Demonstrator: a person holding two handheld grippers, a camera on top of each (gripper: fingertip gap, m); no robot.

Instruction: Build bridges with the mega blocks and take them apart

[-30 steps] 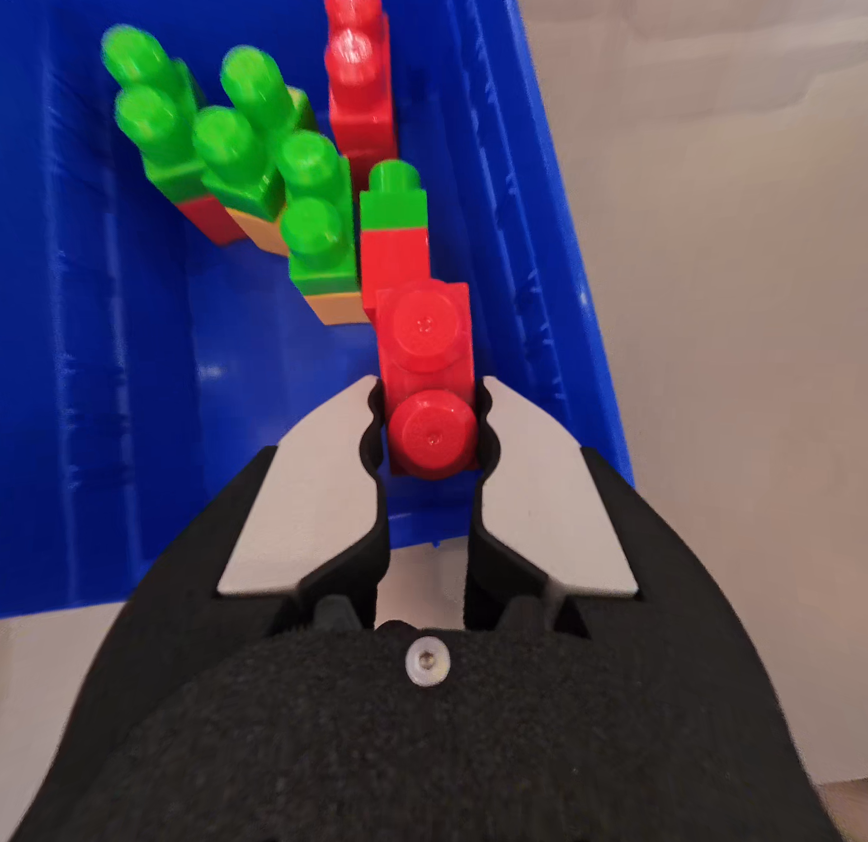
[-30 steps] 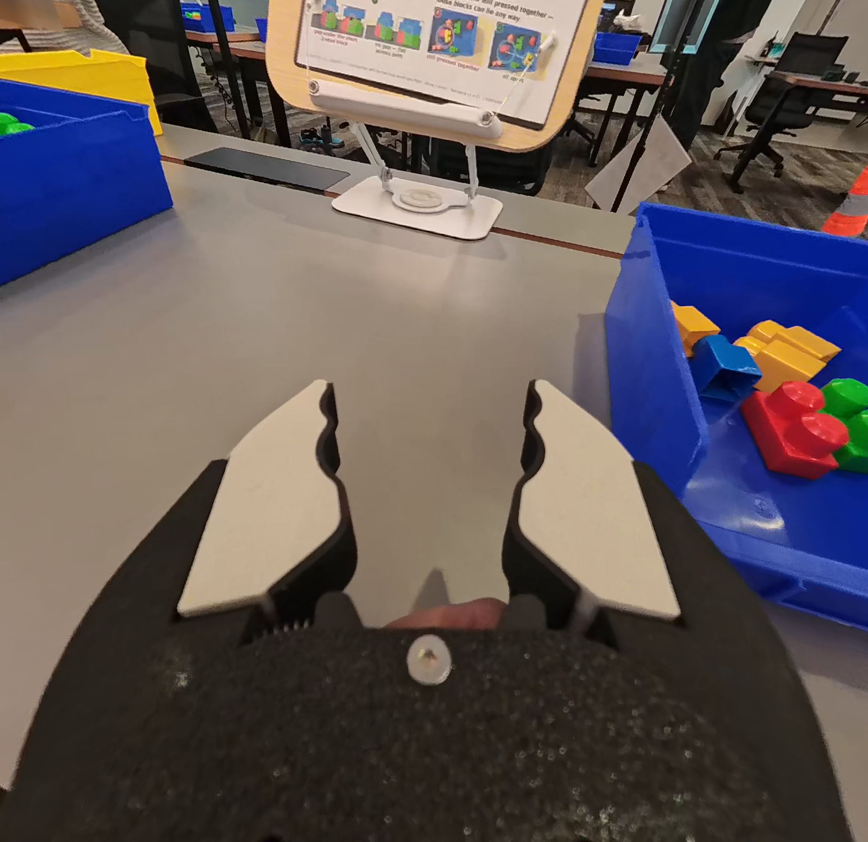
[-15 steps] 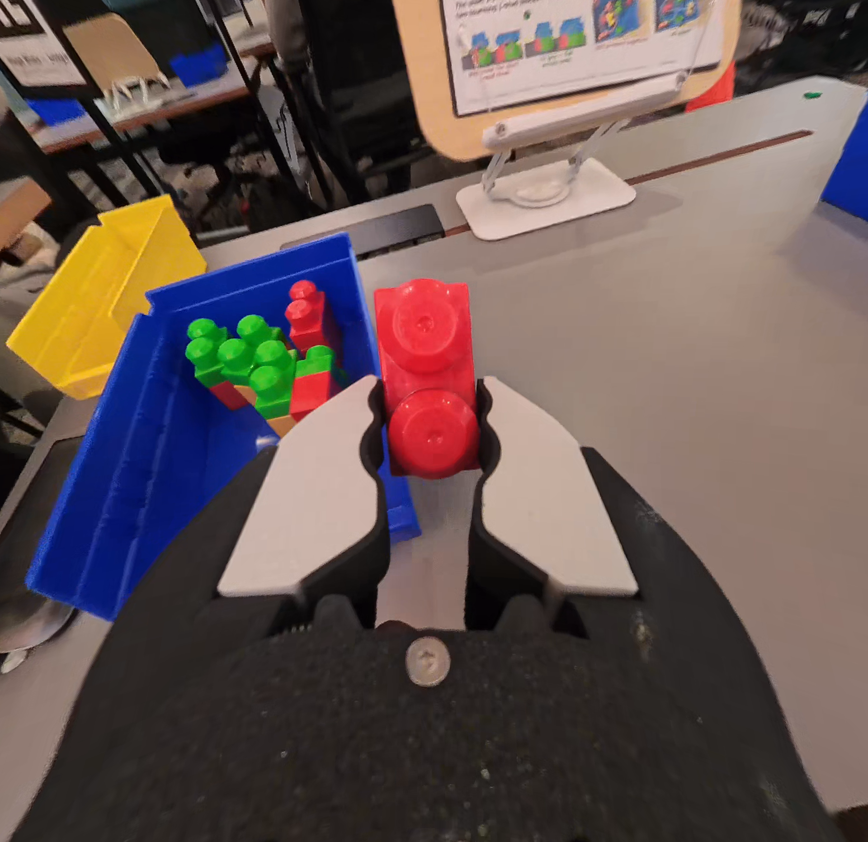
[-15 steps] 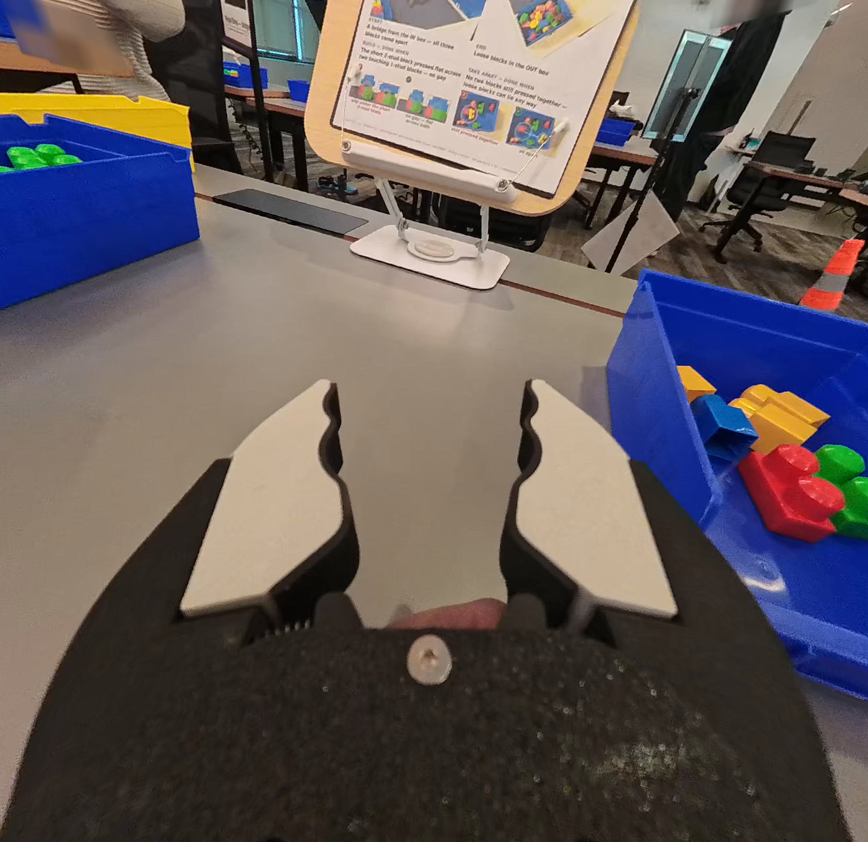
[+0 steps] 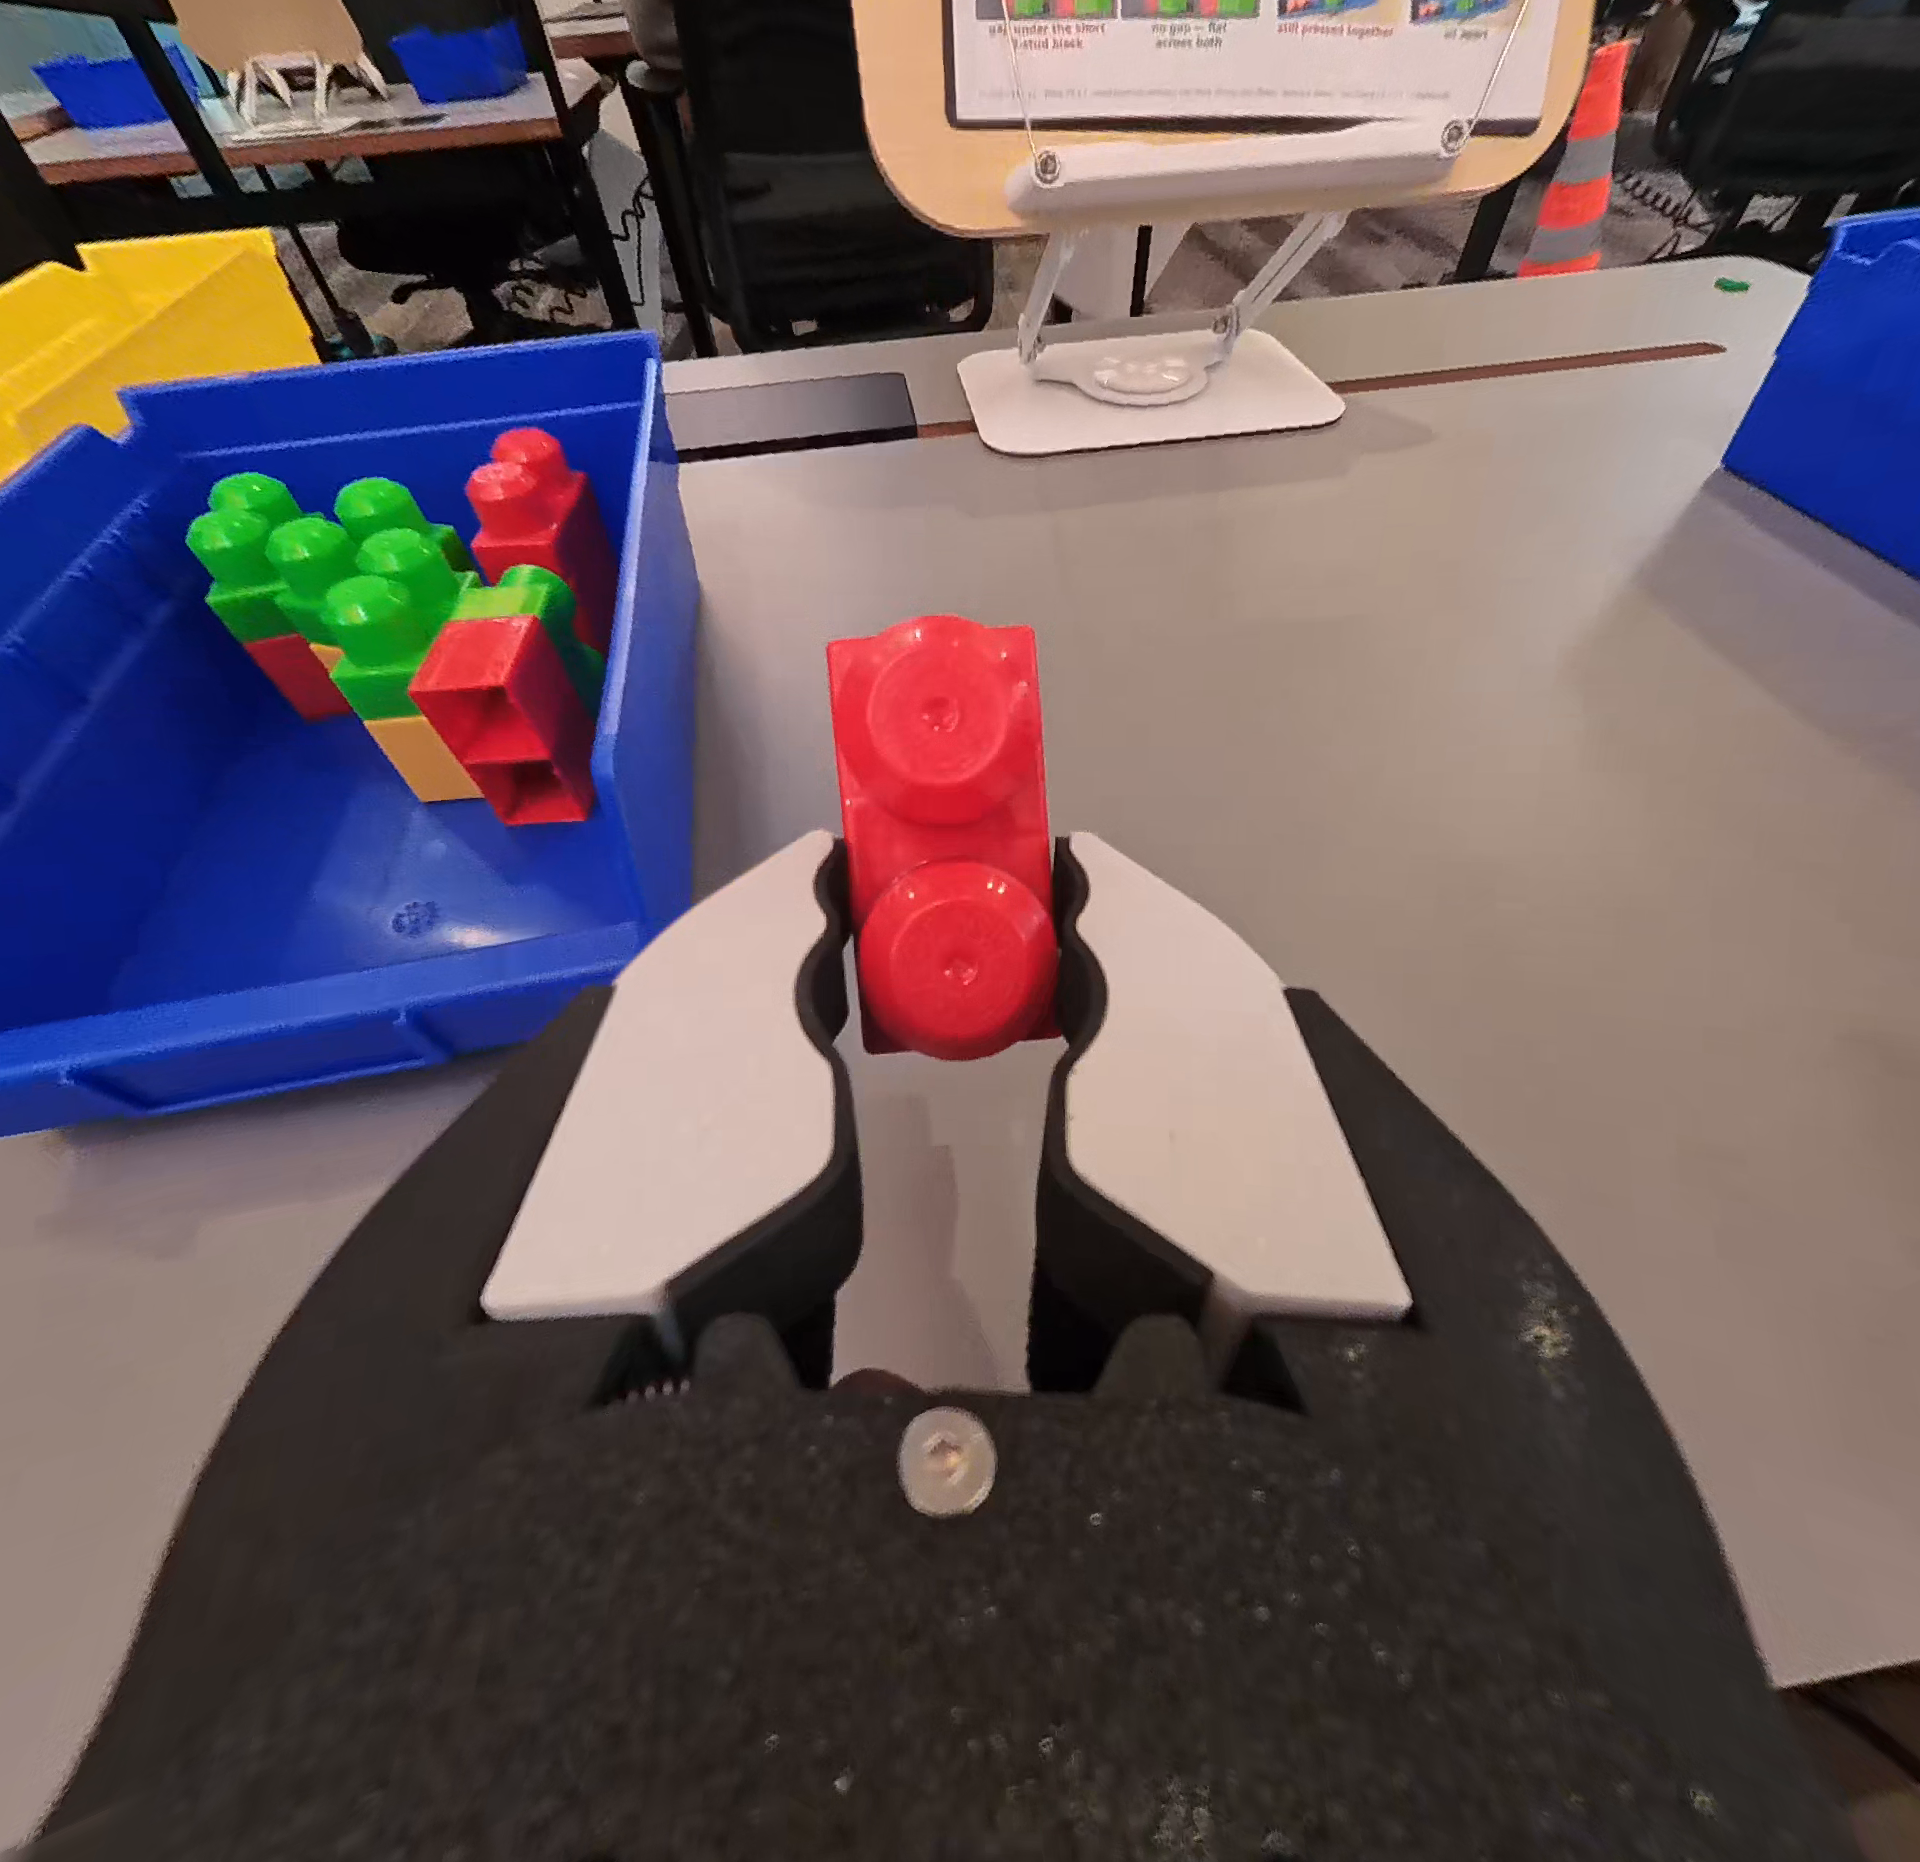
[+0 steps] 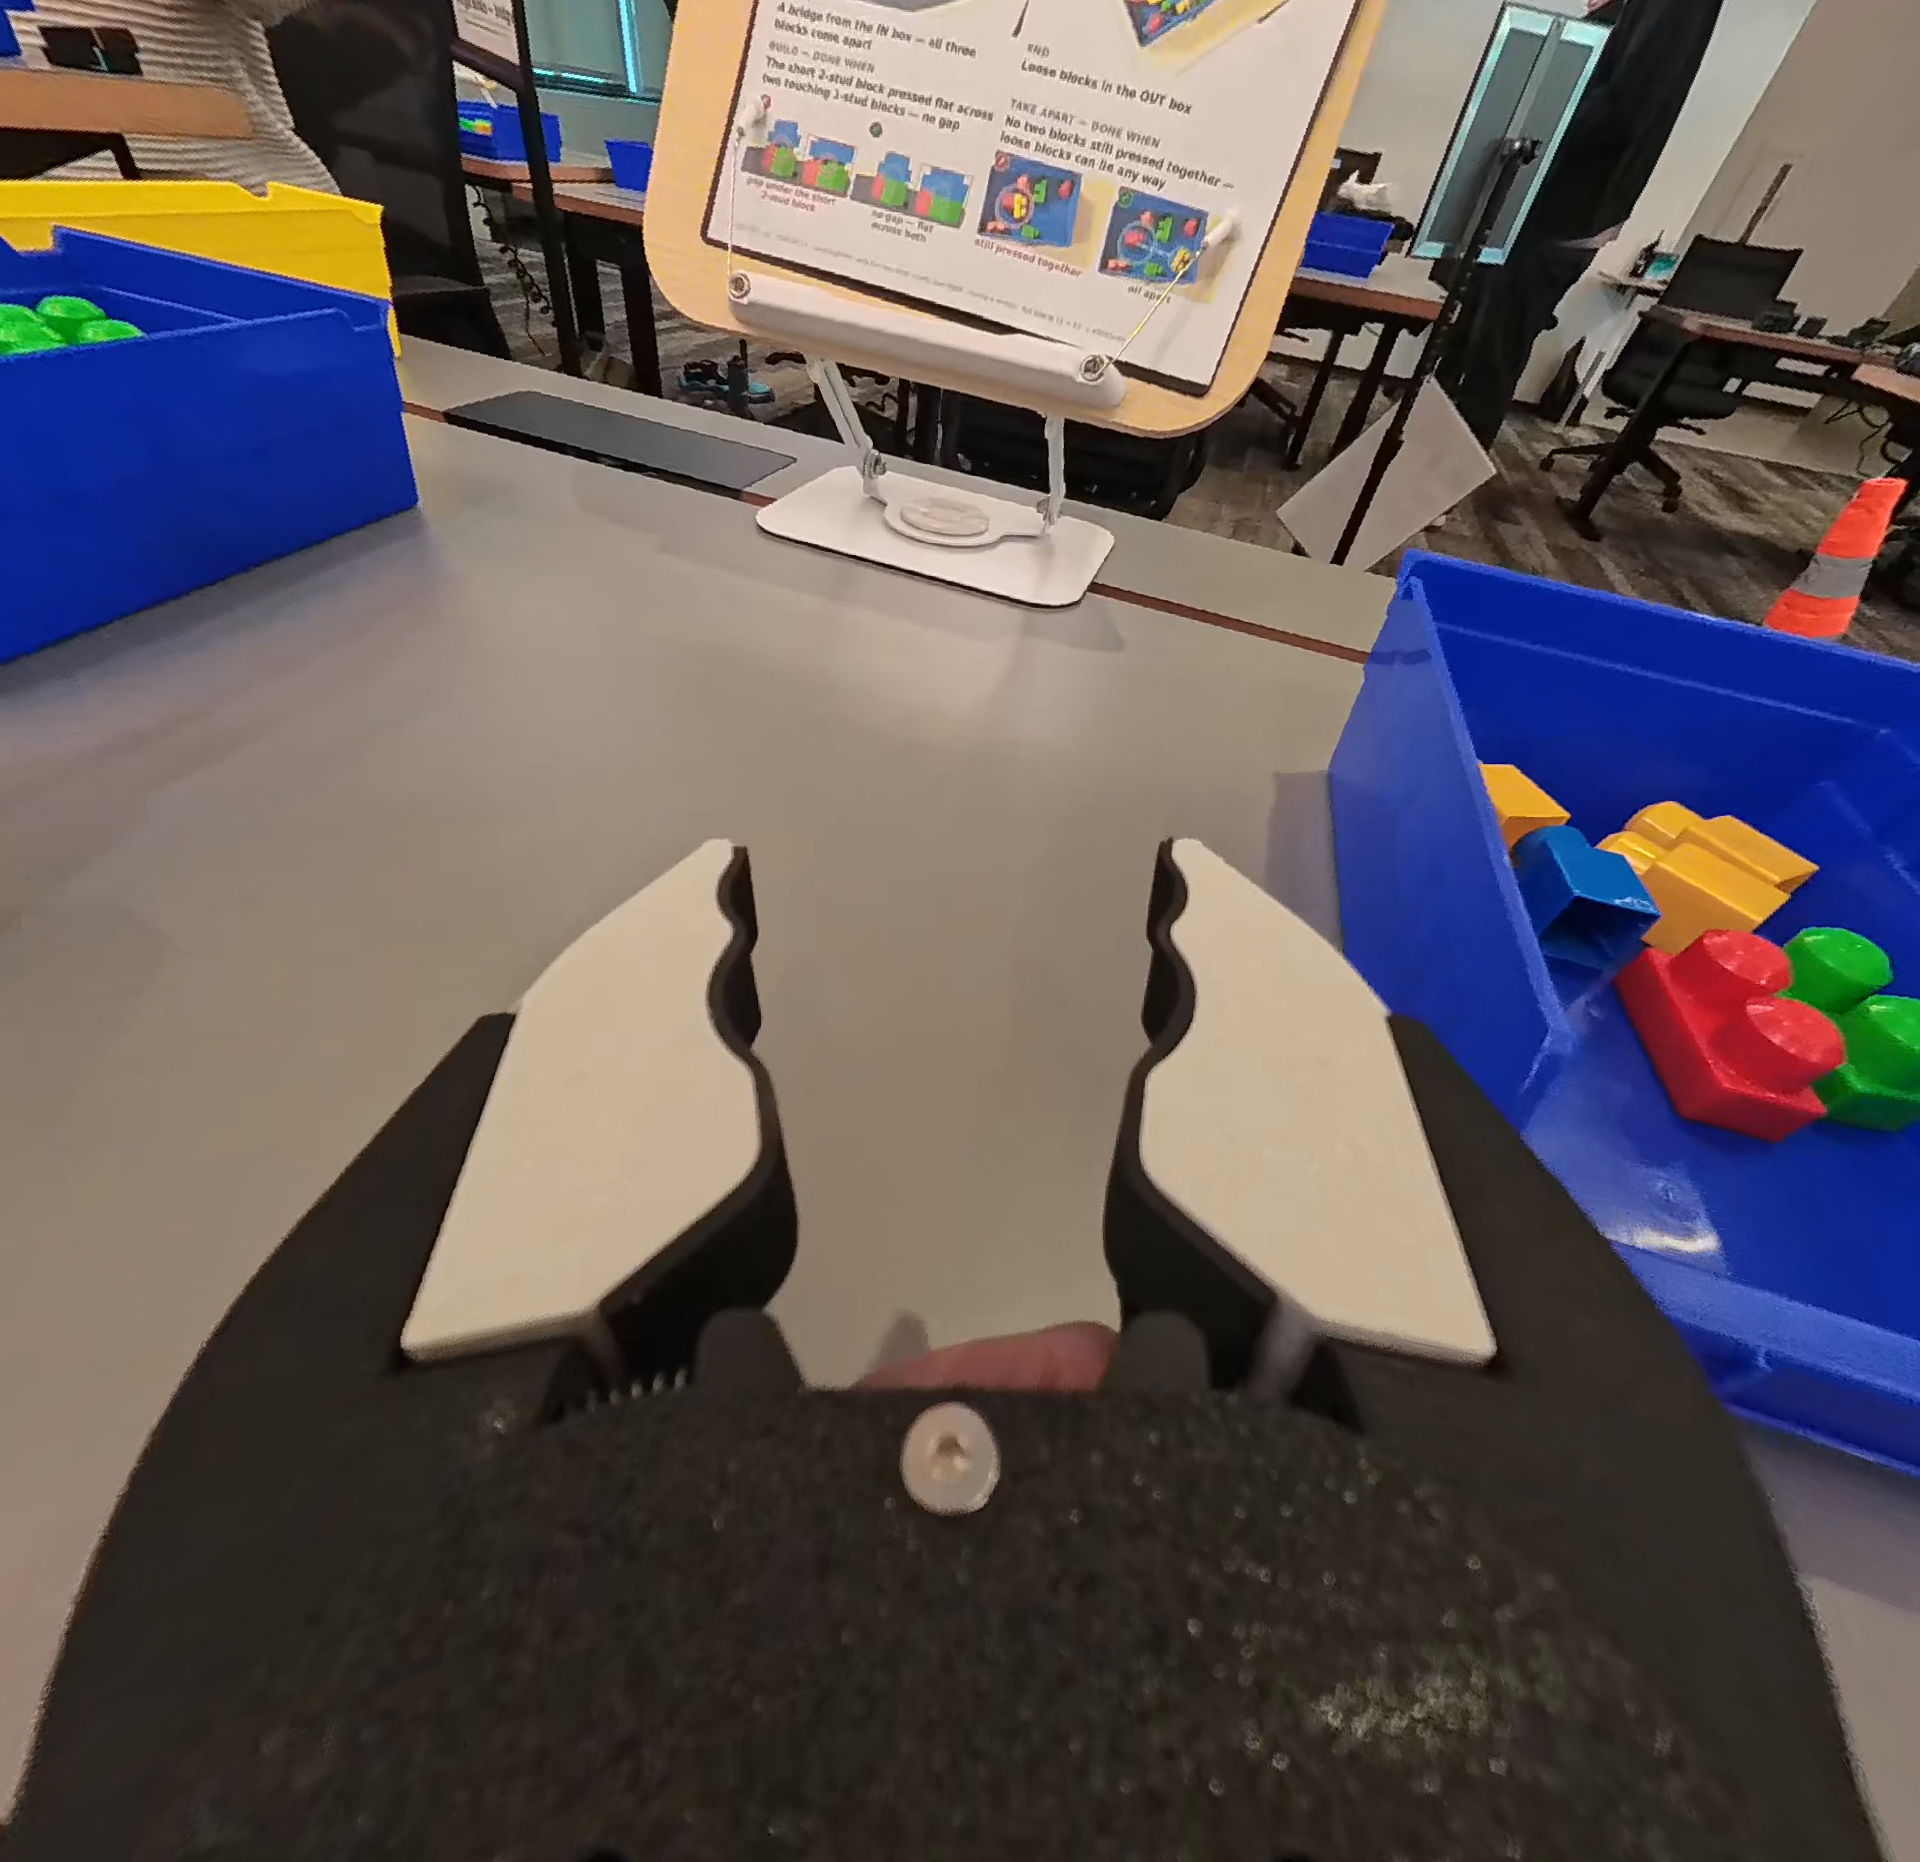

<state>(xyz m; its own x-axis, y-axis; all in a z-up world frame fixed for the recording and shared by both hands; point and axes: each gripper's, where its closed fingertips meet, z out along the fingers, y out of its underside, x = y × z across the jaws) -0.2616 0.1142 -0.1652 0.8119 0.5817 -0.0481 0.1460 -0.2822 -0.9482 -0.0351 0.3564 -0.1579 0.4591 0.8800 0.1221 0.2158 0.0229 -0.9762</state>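
With the left hand-held gripper (image 5: 951,939) pinching the red block (image 5: 940,825) above the bench (image 5: 1351,773), lower it level onto open bench while the spread, empty right hand-held gripper (image 6: 951,939) waits clear.

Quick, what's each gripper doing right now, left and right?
Left gripper: shut on the red two-stud block, over the table.
Right gripper: open, holding nothing.
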